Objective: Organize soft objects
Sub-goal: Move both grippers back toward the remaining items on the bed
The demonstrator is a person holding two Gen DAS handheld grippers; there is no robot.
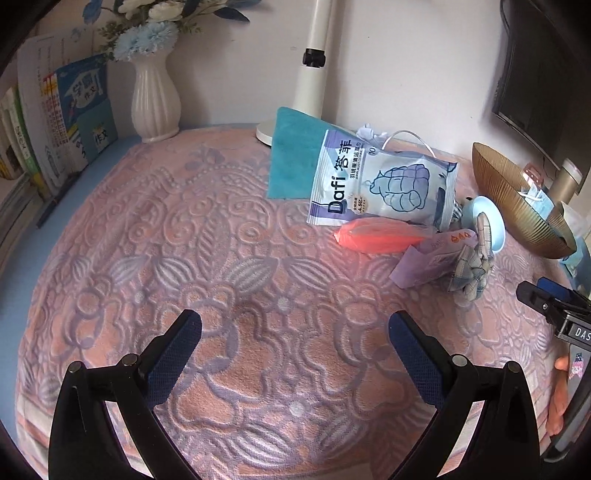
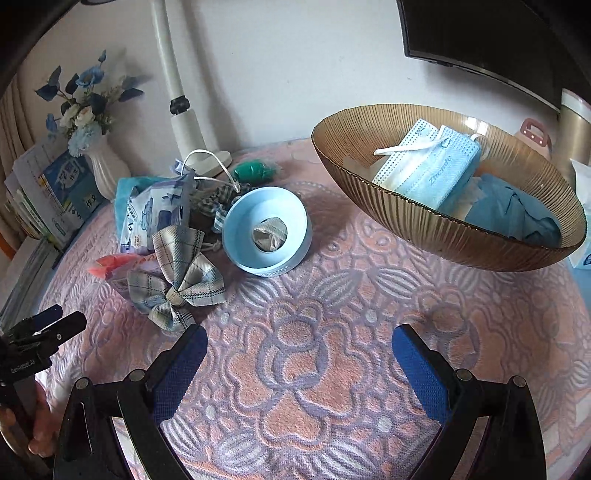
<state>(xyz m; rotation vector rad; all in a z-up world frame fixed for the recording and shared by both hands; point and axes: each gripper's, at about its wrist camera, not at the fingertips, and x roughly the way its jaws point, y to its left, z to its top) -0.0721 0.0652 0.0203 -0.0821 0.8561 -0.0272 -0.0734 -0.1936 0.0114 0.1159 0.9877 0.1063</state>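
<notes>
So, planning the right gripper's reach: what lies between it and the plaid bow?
Only bare blanket in the right wrist view; right gripper is open, plaid bow ahead-left.

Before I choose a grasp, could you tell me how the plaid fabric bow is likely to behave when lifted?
The plaid fabric bow looks like thin woven cloth, so it is probably light and floppy, with loops drooping. It seems to lie partly on a lilac paper packet, which might shift with it. Pinching the knotted centre seems safest.

White wall (image 2: 280,66) behind a pink embossed tablecloth (image 1: 229,266); dark monitor (image 2: 480,33) at right
</notes>
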